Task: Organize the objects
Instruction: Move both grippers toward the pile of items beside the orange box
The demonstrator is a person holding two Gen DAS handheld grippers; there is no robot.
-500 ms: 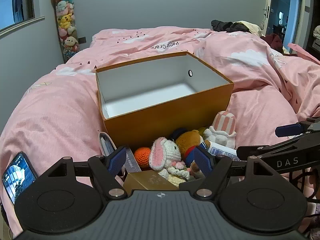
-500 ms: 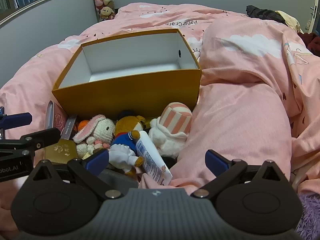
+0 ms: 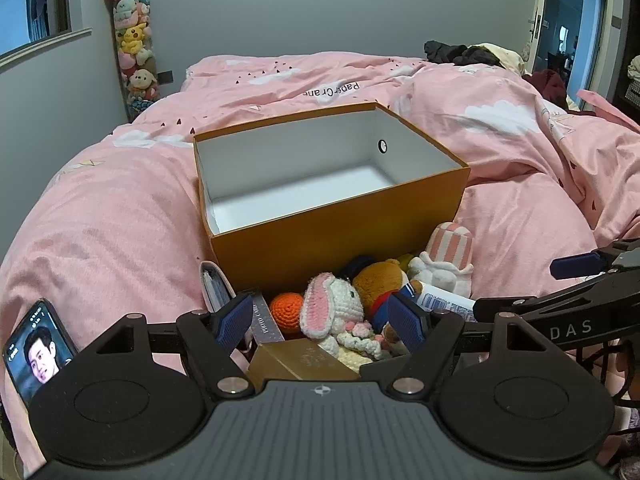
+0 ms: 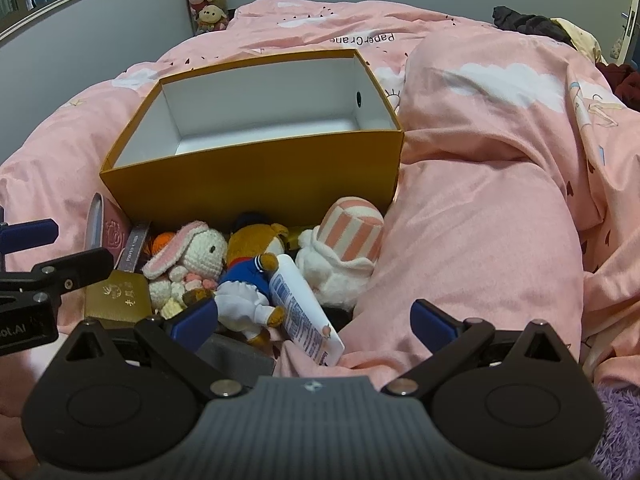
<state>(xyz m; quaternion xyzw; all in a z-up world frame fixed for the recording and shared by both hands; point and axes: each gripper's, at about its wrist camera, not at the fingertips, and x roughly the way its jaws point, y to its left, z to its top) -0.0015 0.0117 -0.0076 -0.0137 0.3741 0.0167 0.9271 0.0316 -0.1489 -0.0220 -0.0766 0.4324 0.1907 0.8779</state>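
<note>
An open orange box (image 3: 336, 236) (image 4: 256, 184) with an empty white inside stands on the pink bed. Against its near wall lies a pile: a crocheted white bunny with pink ears (image 3: 334, 306) (image 4: 196, 250), an orange ball (image 3: 286, 310), a brown plush in blue and white (image 4: 250, 280), a white tube (image 4: 304, 312), a pink-striped white plush (image 3: 446, 256) (image 4: 348, 252) and a gold box (image 3: 304, 364) (image 4: 118, 298). My left gripper (image 3: 322, 322) is open and empty, just above the bunny. My right gripper (image 4: 314, 318) is open and empty over the tube.
A phone with a lit screen (image 3: 36, 352) lies at the bed's left edge. A pink card case (image 3: 216, 288) and a grey slim box (image 3: 264, 320) lean by the orange box. A bulging duvet (image 4: 480, 220) rises on the right. A column of plush toys (image 3: 134, 52) hangs on the wall.
</note>
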